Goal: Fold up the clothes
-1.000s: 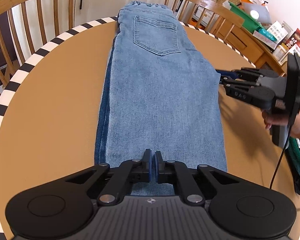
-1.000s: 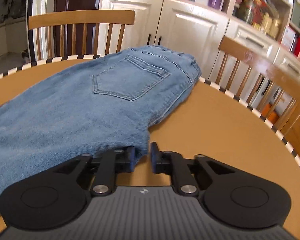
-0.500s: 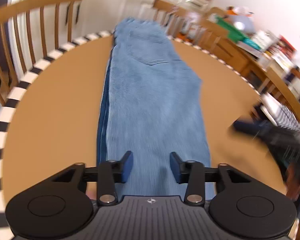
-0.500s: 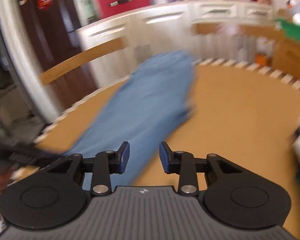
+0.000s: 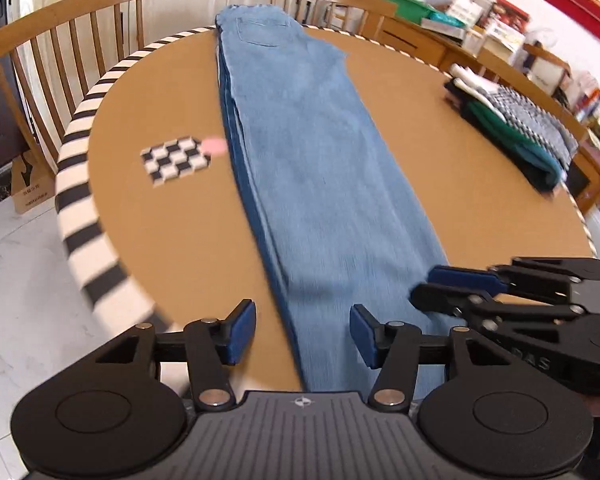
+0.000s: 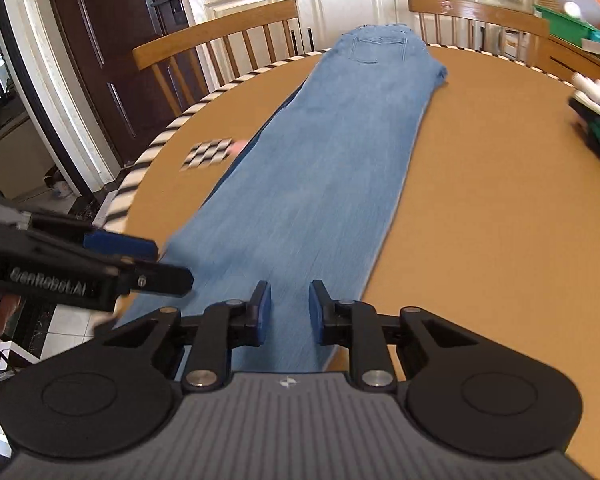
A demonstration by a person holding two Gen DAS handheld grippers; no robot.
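Light-blue jeans [image 5: 320,152], tan table [image 5: 160,232] with black-white striped rim, perhaps pink tag [image 5: 215,145].

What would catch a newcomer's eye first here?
The long blue jeans, folded lengthwise down the middle of the round striped-rim table. Both grippers, left and right, hover open over the hem end. A folded clothes stack sits at the table's right edge.

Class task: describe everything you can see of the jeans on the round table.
The jeans are light blue denim, folded lengthwise with one leg on the other, a darker edge showing along one side. They lie flat across the table, back pocket up at the far waistband, hems nearest the cameras. Both hand-held grippers hover open at the hem end, neither holding the fabric.
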